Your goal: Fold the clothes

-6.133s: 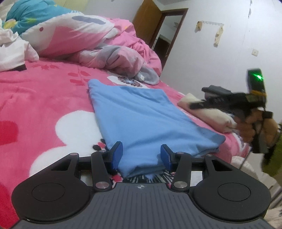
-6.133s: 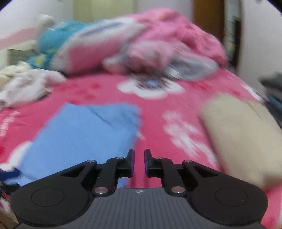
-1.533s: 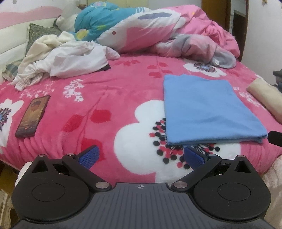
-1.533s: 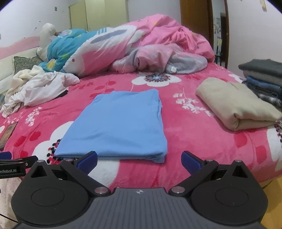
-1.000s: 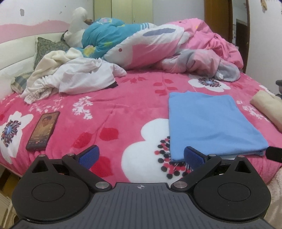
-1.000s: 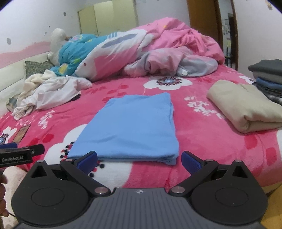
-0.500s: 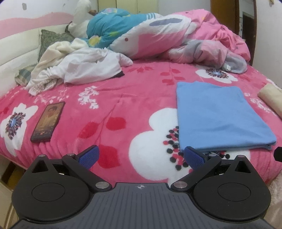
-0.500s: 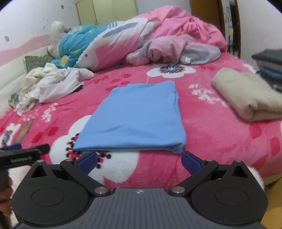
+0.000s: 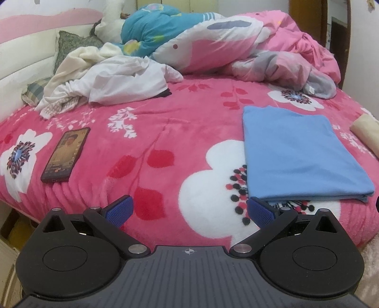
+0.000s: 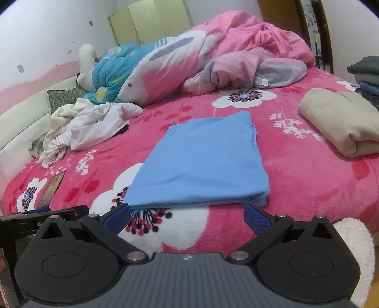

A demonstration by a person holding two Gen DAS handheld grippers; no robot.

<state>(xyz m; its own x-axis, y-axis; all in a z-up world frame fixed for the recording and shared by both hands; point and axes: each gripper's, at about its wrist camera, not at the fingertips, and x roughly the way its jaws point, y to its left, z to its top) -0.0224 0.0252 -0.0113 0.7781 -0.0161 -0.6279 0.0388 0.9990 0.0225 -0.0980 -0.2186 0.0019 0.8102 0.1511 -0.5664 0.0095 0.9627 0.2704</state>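
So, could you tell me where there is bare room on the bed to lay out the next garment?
The widest free patch lies between the phone and the blue shirt. A narrower strip runs between that shirt and the beige fold. It is crowded at the back: white clothes and the duvet.

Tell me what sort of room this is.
A home bedroom, most likely. A bed spread with a pink flowered blanket fills the view, a rumpled duvet is heaped at its far side, and a wardrobe stands behind it. The folded blue garment lies on the bed.
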